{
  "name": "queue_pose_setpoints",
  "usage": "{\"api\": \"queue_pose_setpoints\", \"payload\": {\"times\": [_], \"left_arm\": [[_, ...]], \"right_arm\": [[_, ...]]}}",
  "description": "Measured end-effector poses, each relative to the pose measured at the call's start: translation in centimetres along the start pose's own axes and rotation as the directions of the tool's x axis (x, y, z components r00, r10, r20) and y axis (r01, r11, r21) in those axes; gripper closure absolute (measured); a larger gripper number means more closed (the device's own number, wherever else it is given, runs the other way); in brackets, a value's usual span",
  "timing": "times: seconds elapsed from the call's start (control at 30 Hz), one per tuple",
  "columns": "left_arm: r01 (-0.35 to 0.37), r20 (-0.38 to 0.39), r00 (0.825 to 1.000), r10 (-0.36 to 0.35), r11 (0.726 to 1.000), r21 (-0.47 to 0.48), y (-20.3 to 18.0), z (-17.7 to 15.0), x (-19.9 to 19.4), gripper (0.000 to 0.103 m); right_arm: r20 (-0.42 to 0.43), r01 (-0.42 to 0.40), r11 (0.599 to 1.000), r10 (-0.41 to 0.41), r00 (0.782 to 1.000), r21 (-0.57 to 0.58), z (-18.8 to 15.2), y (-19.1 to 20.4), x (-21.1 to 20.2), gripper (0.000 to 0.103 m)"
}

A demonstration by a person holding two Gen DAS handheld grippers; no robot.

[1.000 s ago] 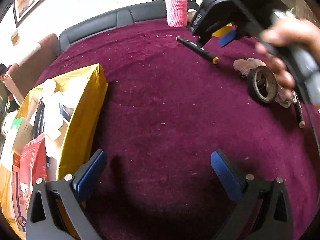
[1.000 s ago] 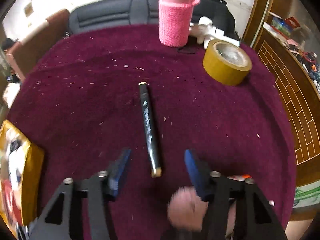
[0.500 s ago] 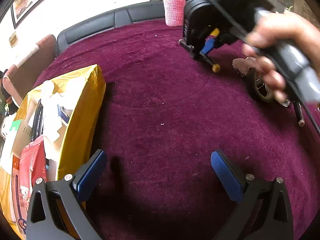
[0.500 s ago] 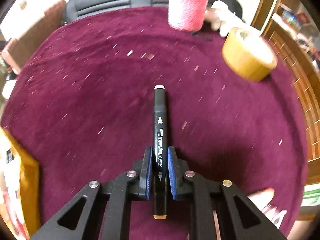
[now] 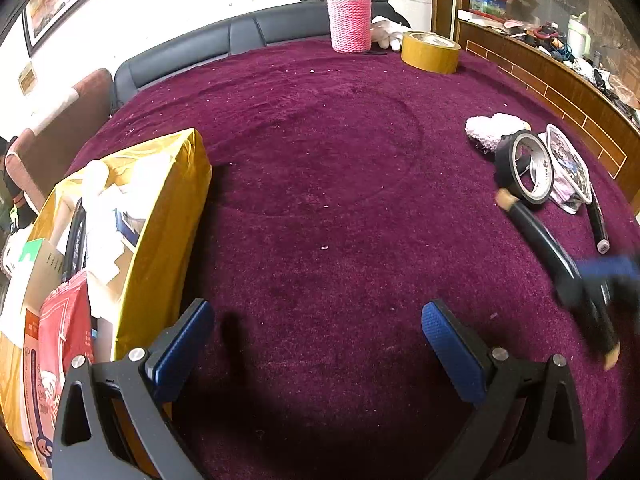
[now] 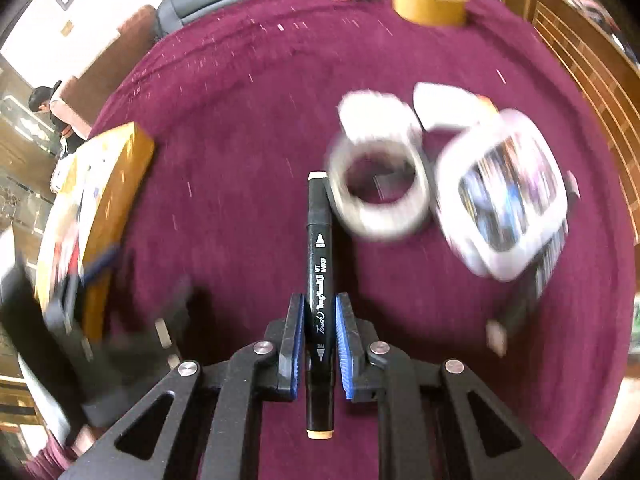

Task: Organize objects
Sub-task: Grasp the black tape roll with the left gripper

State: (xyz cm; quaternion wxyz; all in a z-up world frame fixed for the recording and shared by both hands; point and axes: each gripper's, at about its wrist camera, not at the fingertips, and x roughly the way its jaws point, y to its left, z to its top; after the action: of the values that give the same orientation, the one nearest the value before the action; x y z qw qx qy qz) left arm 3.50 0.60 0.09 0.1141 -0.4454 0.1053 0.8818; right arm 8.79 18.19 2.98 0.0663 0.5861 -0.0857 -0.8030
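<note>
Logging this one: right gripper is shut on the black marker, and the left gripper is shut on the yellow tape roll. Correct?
Not quite. The right gripper is shut on the black marker, but the left gripper is open and empty; the yellow tape roll sits far off on the cloth, as the left wrist view shows.

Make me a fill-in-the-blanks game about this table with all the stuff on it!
1. The right gripper has its jaws shut on a black ____.
2. The left gripper has its jaws ____, with nothing between them.
3. The bottle at the far edge wears a knitted cover coloured ____.
4. The roll of tape beside the bottle is coloured ____.

Missing words: marker; open; pink; yellow
</note>
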Motion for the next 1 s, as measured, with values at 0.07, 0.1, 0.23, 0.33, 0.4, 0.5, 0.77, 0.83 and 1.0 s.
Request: {"api": "queue_pose_setpoints", "payload": {"times": [0.07,0.1,0.23,0.33,0.4,0.5,0.77,0.83,1.0], "left_arm": [[0.0,-0.005,1.0,0.0,1.0,0.0,0.0,-0.1,-0.1,0.0],[0.003,-0.012,1.0,-0.003,1.0,0.002,0.0,-0.1,-0.1,0.0],[0.127,-0.022,0.992,-0.127,0.992,0.006,-0.5,-0.1,-1.4,0.0],[0.191,-0.013,0.981,-0.191,0.981,0.009,-2.0,0.8,-2.4,0.0],[0.225,-0.019,0.974,-0.225,0.974,0.018,-3.0,1.9,-2.2,0.0],[0.255,0.005,0.967,-0.256,0.966,0.03,-4.5,3.9,-1.6,0.0],[0.368,-0.042,0.93,-0.366,0.927,0.076,-8.7,8.7,2.4,0.027],[0.374,-0.052,0.927,-0.37,0.923,0.093,-9.5,9.3,3.3,0.027],[0.4,-0.084,0.915,-0.394,0.912,0.087,-10.4,9.6,5.0,0.064]], "right_arm": [[0.021,0.008,1.0,-0.008,1.0,0.003,-2.6,-0.7,-0.4,0.087],[0.045,0.01,1.0,-0.01,0.999,0.001,-3.5,-0.8,-0.8,0.087],[0.108,0.007,1.0,-0.007,0.994,0.003,-5.6,-0.9,-1.5,0.086],[0.168,-0.018,1.0,0.019,0.986,-0.005,-6.6,-1.4,-1.6,0.085],[0.193,-0.066,0.998,0.063,0.979,0.012,-6.9,-2.0,-1.7,0.08],[0.223,-0.151,0.988,0.14,0.965,0.035,-7.3,-2.9,-1.7,0.073],[0.269,-0.269,0.961,0.242,0.932,0.067,-7.5,-3.7,-1.4,0.062],[0.272,-0.286,0.956,0.259,0.927,0.063,-7.6,-3.9,-1.4,0.059],[0.28,-0.295,0.955,0.274,0.92,0.035,-7.8,-3.4,-1.6,0.049]]}}
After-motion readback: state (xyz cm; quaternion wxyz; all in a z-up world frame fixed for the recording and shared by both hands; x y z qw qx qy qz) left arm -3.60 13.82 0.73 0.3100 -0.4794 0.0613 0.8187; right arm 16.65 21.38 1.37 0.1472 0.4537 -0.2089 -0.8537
